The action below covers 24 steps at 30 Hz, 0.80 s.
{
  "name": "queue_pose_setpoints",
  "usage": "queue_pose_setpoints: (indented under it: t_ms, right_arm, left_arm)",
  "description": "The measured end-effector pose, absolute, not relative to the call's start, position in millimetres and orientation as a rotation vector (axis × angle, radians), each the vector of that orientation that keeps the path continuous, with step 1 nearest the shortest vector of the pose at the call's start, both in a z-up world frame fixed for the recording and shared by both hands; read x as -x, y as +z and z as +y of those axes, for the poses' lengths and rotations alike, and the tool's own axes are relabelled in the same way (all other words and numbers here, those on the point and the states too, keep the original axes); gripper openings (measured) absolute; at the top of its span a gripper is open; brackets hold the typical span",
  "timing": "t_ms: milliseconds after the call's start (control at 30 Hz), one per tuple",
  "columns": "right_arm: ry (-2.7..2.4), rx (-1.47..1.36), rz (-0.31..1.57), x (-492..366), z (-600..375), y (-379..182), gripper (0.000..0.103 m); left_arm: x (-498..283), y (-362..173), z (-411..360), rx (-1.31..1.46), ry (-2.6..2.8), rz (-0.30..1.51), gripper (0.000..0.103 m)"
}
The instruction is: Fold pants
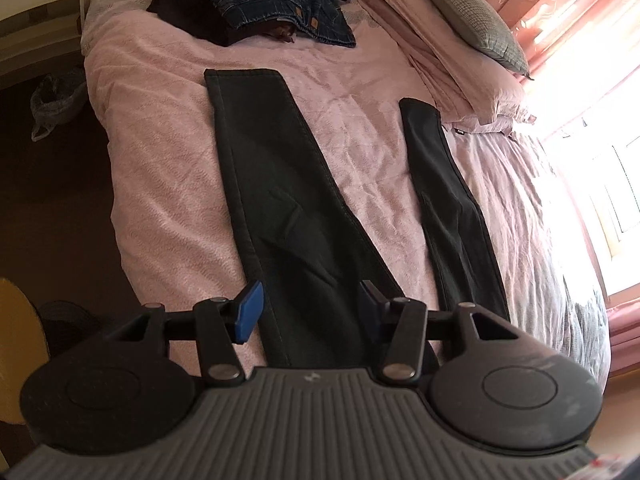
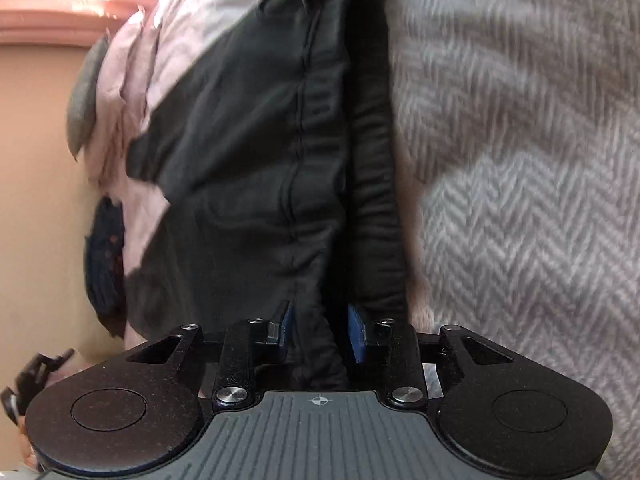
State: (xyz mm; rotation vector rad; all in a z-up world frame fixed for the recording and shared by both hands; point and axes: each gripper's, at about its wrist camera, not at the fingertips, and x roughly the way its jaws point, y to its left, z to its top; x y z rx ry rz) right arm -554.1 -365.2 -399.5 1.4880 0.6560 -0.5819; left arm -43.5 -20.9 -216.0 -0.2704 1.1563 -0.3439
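Note:
A pair of black pants (image 1: pixel 280 208) lies flat on the pink bedspread (image 1: pixel 160 140), with its two legs spread in a V towards the far end. My left gripper (image 1: pixel 310 304) hovers open over the upper part of the left leg, one blue pad on either side of it and nothing held. In the right wrist view, the black pants (image 2: pixel 248 140) rise as a bunched ridge off the herringbone cover (image 2: pixel 520 160). My right gripper (image 2: pixel 322 331) is shut on that fold of cloth near the waist. This view is motion-blurred.
A pile of dark jeans and clothes (image 1: pixel 276 4) sits at the bed's far end. A grey pillow (image 1: pixel 472 20) and folded pink sheets (image 1: pixel 440 60) lie far right, by pink curtains (image 1: pixel 560 20). The dark floor at left holds a grey bag (image 1: pixel 56 100).

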Motion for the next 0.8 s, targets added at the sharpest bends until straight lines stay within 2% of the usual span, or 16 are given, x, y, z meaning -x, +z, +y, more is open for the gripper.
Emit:
queue_pose_setpoints:
  t_ms: [33, 133, 233, 267, 333, 400, 467, 533, 567, 633, 767, 800]
  right_arm:
    - [-0.500, -1.427, 0.693, 550.8, -363.7, -397.3, 0.000]
    - [-0.532, -1.250, 0.742, 542.0, -355.9, -373.9, 0.000]
    - [-0.612, -1.258, 0.856, 548.0, -344.8, -385.9, 0.001]
    - [-0.619, -1.241, 0.890, 543.0, -345.2, -385.1, 0.001]
    - [-0.663, -1.165, 0.956, 528.2, -348.2, -367.7, 0.009]
    - [-0.759, -0.970, 1.015, 512.5, -345.3, -339.2, 0.014]
    - [-0.807, -0.760, 0.958, 502.2, -333.0, -312.4, 0.020]
    - [-0.746, -0.611, 0.949, 484.5, -320.4, -301.2, 0.030]
    - [-0.711, -0.576, 0.957, 474.0, -313.7, -302.1, 0.031]
    - [-0.655, -0.549, 0.989, 451.4, -303.6, -313.8, 0.033]
    - [-0.669, -0.649, 1.222, 441.2, -288.3, -352.4, 0.034]
    - [-0.709, -0.690, 1.189, 450.1, -285.7, -348.3, 0.034]
  left_arm:
    - [45.2, -216.6, -20.0, 0.270, -0.346, 1.163, 0.046]
    - [52.7, -216.6, -20.6, 0.243, -0.367, 1.171, 0.046]
    - [61.3, -220.2, -21.8, 0.208, -0.380, 1.185, 0.046]
    - [63.5, -221.7, -22.5, 0.189, -0.373, 1.196, 0.046]
    - [66.6, -222.5, -22.6, 0.150, -0.380, 1.206, 0.046]
    - [69.0, -221.5, -21.5, 0.100, -0.389, 1.203, 0.047]
    - [68.1, -221.0, -18.2, 0.077, -0.391, 1.206, 0.048]
    - [65.9, -221.4, -15.7, 0.078, -0.402, 1.214, 0.049]
    - [64.6, -221.9, -15.6, 0.072, -0.409, 1.218, 0.050]
    - [63.0, -223.2, -17.0, 0.045, -0.438, 1.218, 0.051]
    - [60.1, -226.0, -18.5, -0.036, -0.509, 1.237, 0.057]
    - [58.8, -226.4, -17.4, -0.058, -0.529, 1.243, 0.058]
